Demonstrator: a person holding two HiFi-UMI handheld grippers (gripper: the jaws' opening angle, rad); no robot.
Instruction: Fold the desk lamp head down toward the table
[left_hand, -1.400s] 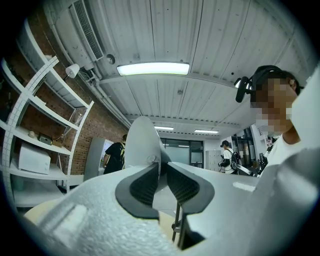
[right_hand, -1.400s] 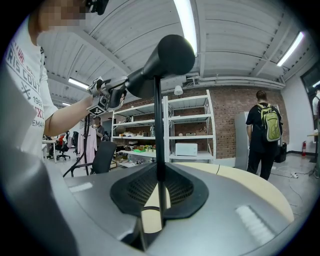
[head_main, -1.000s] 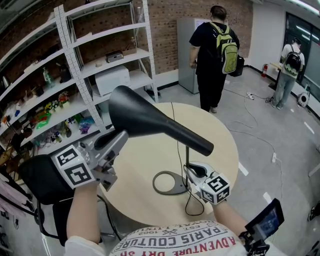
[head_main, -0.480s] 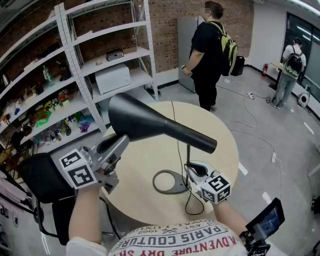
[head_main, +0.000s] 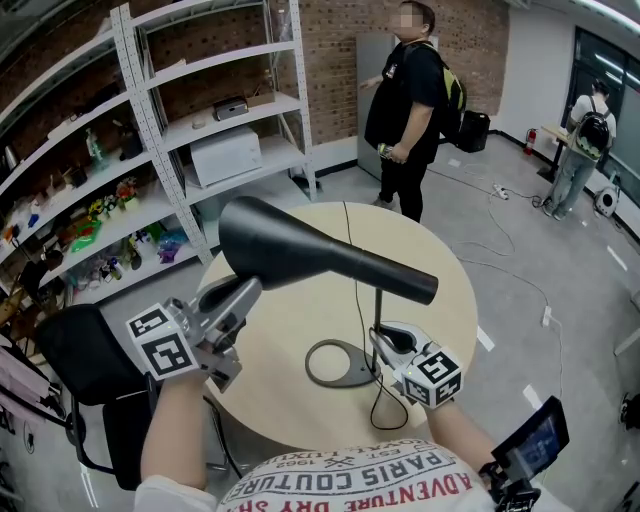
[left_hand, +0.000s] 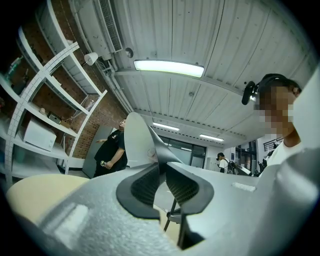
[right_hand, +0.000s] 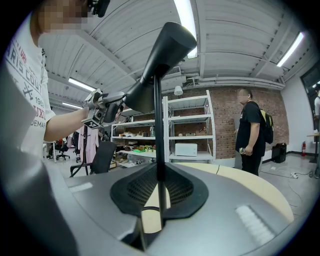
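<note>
Black desk lamp head (head_main: 320, 255), a long cone, hangs above the round table (head_main: 455, 275); its long axis runs left to right, wide mouth left, narrow end right; left gripper (head_main: 242, 294) pinches the mouth's rim; right gripper (head_main: 381, 338) clamps the upright stem (head_main: 376, 315).

The right gripper (right_hand: 159, 192) has its ribbed pads closed on the thin black lamp stem (right_hand: 158, 125), which runs straight up toward twelve o'clock. At the top sits the lamp head (right_hand: 160, 55) — a black cone, narrow end at one o'clock, wide end sloping down toward ten. There the left gripper (right_hand: 107, 111), on an outstretched arm, grips its rim. The round pale table (right_hand: 250, 180) spreads toward four o'clock. At three o'clock stands a person in black (right_hand: 252, 132) — white shelving (right_hand: 187, 125) with a microwave (right_hand: 185, 149) stands at centre.
</note>
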